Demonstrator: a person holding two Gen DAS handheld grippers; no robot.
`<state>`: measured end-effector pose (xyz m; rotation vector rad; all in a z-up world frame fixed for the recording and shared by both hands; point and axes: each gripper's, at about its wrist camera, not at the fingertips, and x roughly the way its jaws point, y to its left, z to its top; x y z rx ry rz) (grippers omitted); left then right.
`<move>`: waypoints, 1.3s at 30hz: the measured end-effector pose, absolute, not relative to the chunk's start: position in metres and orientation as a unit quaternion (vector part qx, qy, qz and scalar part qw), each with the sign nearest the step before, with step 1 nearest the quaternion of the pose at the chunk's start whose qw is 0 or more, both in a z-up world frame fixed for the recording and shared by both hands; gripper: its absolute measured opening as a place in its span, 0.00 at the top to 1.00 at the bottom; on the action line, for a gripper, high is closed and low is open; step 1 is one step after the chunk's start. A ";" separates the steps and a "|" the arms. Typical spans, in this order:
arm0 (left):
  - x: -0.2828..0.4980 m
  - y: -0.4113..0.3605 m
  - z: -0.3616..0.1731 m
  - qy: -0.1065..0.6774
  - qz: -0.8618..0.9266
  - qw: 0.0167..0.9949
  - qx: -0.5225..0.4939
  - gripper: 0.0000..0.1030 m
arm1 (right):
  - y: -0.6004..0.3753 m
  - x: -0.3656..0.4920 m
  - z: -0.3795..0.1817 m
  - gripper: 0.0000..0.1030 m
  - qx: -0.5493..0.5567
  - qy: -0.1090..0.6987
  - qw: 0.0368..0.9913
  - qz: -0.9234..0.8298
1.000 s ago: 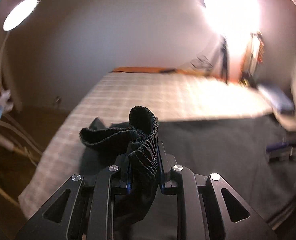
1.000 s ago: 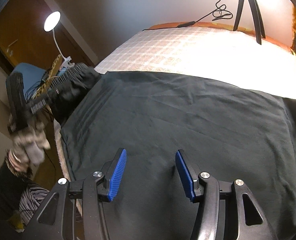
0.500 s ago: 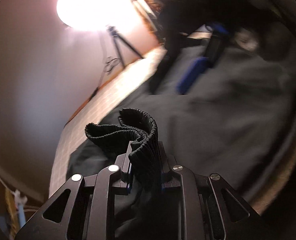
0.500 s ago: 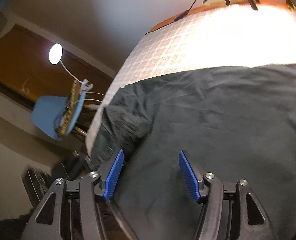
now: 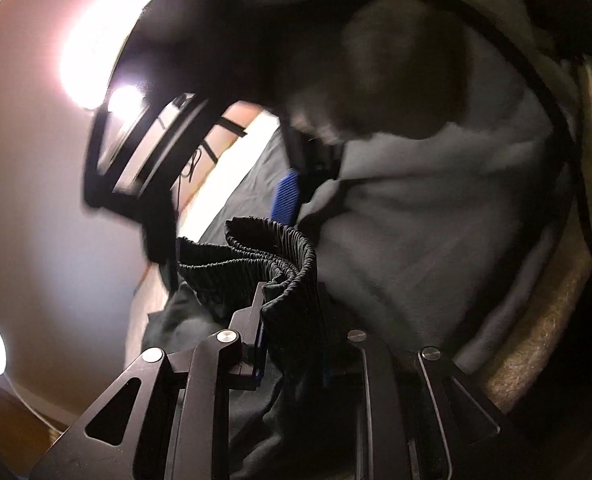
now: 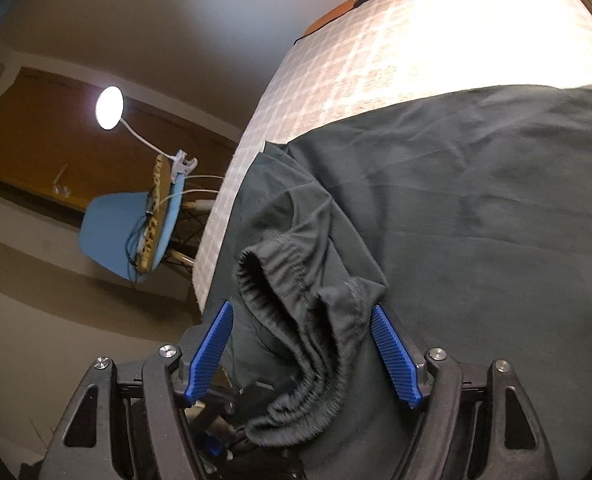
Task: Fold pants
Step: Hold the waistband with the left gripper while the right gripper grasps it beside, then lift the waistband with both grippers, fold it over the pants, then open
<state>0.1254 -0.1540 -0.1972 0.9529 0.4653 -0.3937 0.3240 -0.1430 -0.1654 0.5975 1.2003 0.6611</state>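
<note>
One pair of dark pants [image 6: 476,208] is seen, spread over the bed [image 6: 376,64] across the centre and right of the right wrist view, with the gathered elastic waistband [image 6: 296,320] bunched in the lower centre. The waistband is pinched by the left hand-held gripper [image 5: 292,344], whose fingers are closed tight on a fold of the ribbed cloth at the lower centre of the left wrist view; the band rises out of the jaws and curls toward the left of that frame. The hold appears to be at a waist corner, probably so that the top edge can be lifted and carried across for a fold.

The right hand-held gripper [image 6: 304,356] is held wide open, nothing being gripped. Its two blue pads [image 6: 212,352] stand on either side of the bunched waistband, and cloth seems to brush the right-hand pad. This placement is judged to prepare a second grip on the band, so that the waist can be pulled straight between two hold points. One blue pad of it is also visible, blurred, in the middle of the left wrist view.

Further counted in the right wrist view: one clip lamp [image 6: 110,112] at the upper left and one blue chair [image 6: 120,224] below it. Much of the left wrist view is motion-blurred and cannot be read.
</note>
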 end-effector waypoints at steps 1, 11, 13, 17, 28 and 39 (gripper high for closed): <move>0.123 -0.154 -0.199 0.216 -0.183 0.841 0.460 0.82 | -0.139 0.324 -0.165 0.27 0.262 0.549 0.736 0.297; 0.129 -0.149 -0.192 0.229 -0.184 0.851 0.434 0.77 | -0.156 0.320 -0.174 0.82 0.281 0.545 0.746 0.261; 0.135 -0.144 -0.186 0.250 -0.194 0.860 0.401 0.80 | -0.158 0.318 -0.168 0.84 0.275 0.536 0.755 0.259; 0.144 -0.140 -0.164 0.263 -0.209 0.881 0.334 0.82 | -0.162 0.313 -0.146 0.85 0.261 0.515 0.774 0.262; 0.145 -0.184 -0.119 0.263 -0.268 0.903 0.209 0.82 | -0.225 0.279 -0.103 0.85 0.242 0.479 0.808 0.244; 0.149 -0.257 -0.116 0.257 -0.346 0.883 0.186 0.82 | -0.309 0.241 -0.083 0.85 0.237 0.479 0.831 0.157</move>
